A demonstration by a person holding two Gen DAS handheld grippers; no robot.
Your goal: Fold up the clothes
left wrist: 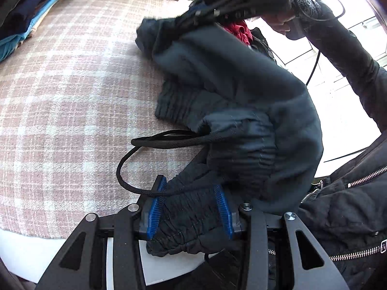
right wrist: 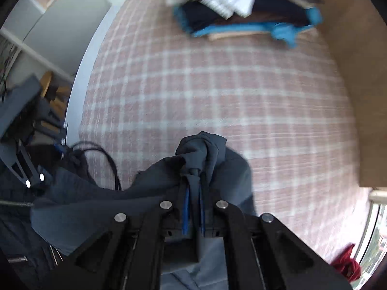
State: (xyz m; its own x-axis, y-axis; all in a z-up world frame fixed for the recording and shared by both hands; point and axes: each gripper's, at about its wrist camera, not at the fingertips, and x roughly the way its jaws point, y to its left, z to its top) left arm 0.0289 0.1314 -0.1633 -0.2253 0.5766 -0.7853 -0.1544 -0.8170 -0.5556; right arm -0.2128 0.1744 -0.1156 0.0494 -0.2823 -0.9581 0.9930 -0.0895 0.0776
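left wrist: both grippers' jaws clamp the dark trousers (left wrist: 229,77) over plaid bedding (left wrist: 72,96).

Both grippers are black angular linkages with silver round screws and ribbed blue finger pads (left wrist: 157,205); the person wears a black zippered jacket (left wrist: 350,205).

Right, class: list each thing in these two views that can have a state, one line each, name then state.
Dark trousers: unfolded, bunched, lifted off the blanket.
Drawstring: untied, looping loose.
Left hand-held gripper: shut on the elastic waistband.
Right hand-held gripper: shut on a fold of the trousers.
Clothes stack: folded, piled.
Plaid blanket: spread flat.
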